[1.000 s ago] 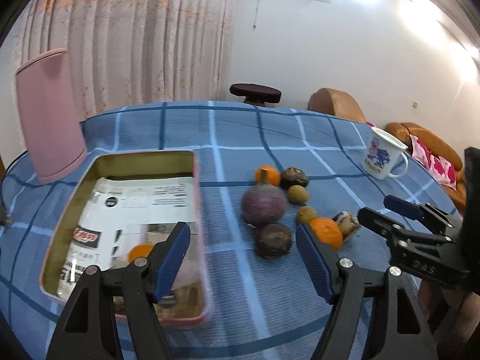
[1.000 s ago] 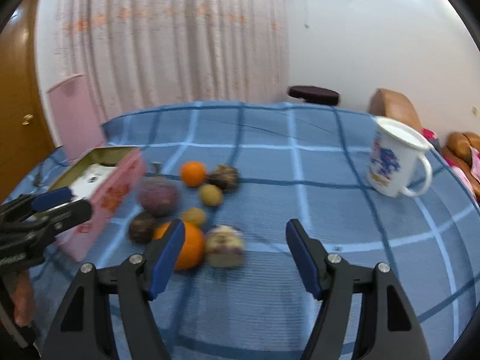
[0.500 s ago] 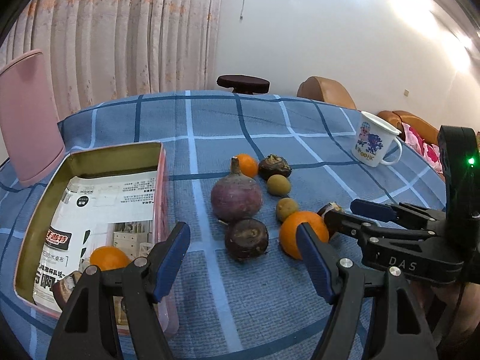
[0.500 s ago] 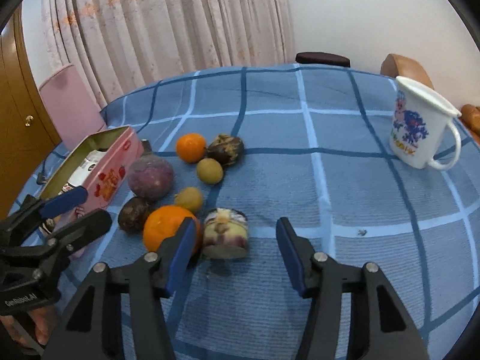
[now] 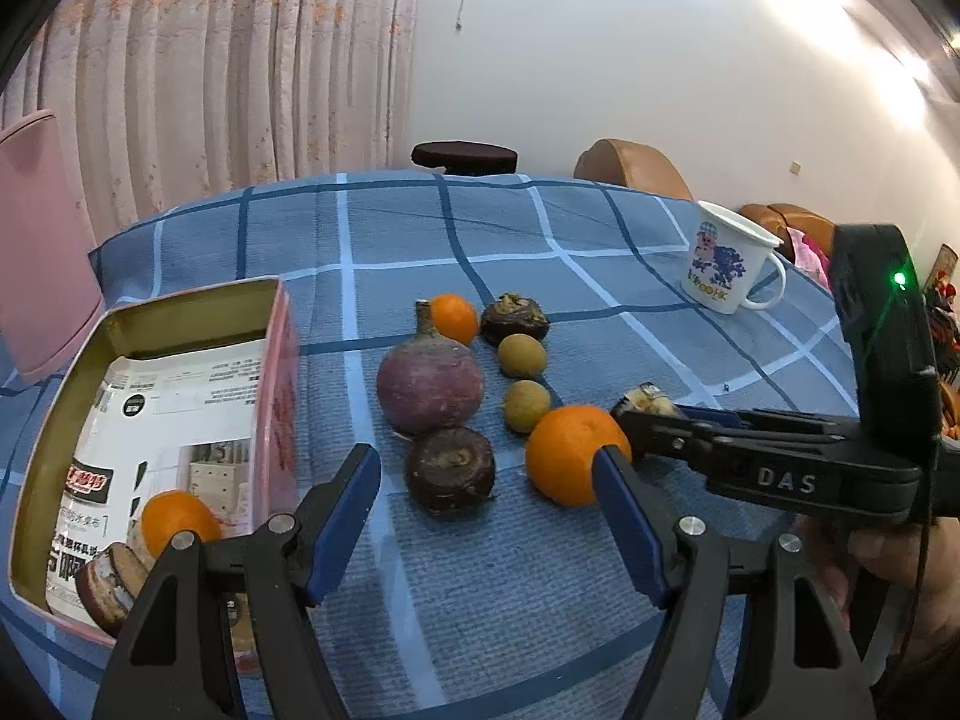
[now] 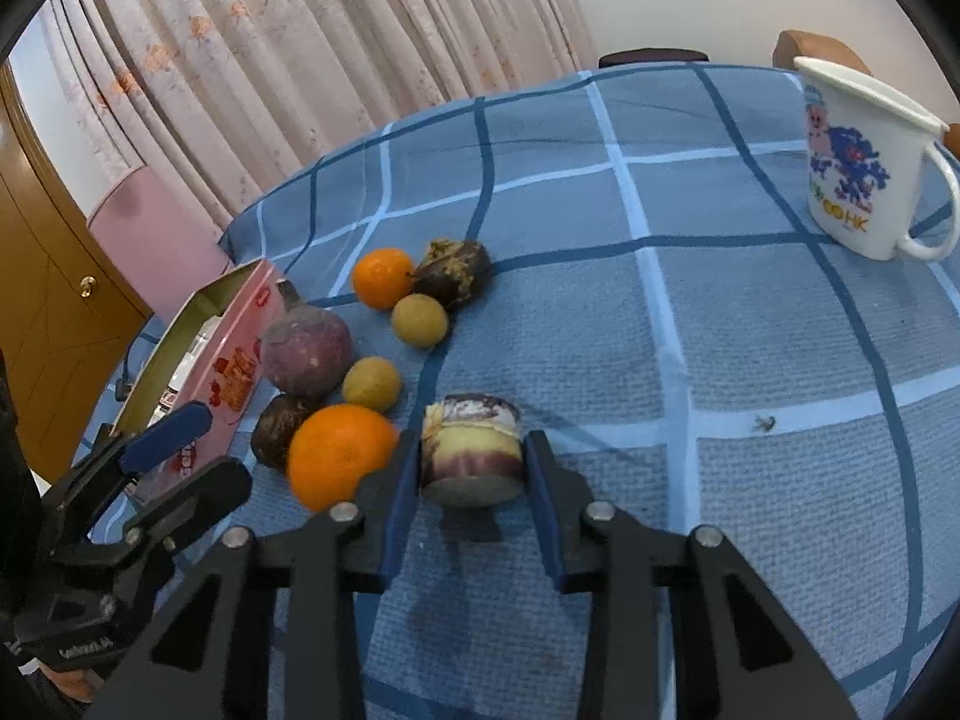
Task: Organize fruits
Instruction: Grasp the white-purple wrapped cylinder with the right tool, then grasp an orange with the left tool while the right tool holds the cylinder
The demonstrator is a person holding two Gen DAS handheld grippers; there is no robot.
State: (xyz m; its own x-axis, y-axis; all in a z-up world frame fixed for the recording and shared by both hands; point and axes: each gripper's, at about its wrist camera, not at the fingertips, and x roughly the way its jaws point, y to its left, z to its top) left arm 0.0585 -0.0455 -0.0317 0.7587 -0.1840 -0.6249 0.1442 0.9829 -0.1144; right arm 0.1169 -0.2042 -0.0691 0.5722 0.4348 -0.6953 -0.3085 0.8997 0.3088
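Right claw (image 6: 471,468): its jaws have just been closing and now stand on either flank of the cut fruit piece (image 6: 471,450), pads touching or very nearly so; judged clamped on it.
Left claw (image 5: 486,510): jaws apart, nothing between them, hovering over the dark round fruit (image 5: 451,469) and the big orange (image 5: 570,455).
Fruit cluster: loose on the blue checked worktop (image 6: 750,360), beside the pink tin (image 5: 277,372); the purple fruit (image 5: 429,387) lies nearest the tin wall.
Already in tin: one orange (image 5: 177,521) and a cut piece (image 5: 111,588) on printed paper.
Risk, slip: the cut piece looks short and smooth-sided; a shallow pinch could let it squirt out when lifted.
Risk, nudge: the right claw's left finger sits against the big orange, which may roll into its neighbours.
Risk, clash: both claws crowd the same spot and could knock together on the way to the tin.
Mug (image 6: 858,162): well apart, unlikely to be hit.
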